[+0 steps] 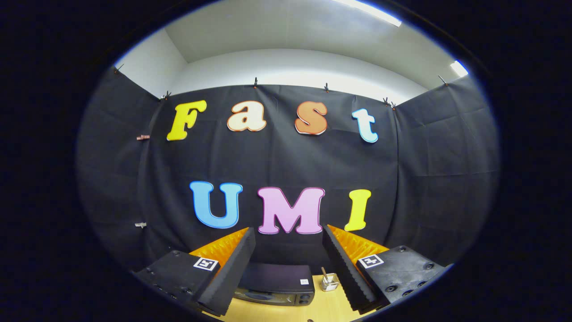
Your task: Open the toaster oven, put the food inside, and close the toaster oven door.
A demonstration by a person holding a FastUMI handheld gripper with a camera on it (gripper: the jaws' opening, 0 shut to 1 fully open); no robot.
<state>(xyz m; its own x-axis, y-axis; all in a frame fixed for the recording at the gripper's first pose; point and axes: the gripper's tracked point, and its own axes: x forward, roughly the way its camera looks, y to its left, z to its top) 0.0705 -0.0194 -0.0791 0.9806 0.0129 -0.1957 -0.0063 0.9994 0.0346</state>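
Observation:
My gripper (288, 243) is open, raised well above the table and facing the booth's cloth wall, with nothing between its fingers. Low down between the fingers and beyond them sits the black toaster oven (275, 284) on the wooden table (321, 308). I see its top and a strip of its front with knobs at the right end. The door's state is too small to tell. No food is visible.
A small glass jar (330, 282) with a stick in it stands on the table just right of the oven, close to the right finger (344, 264). Black cloth walls close in the booth behind and on both sides.

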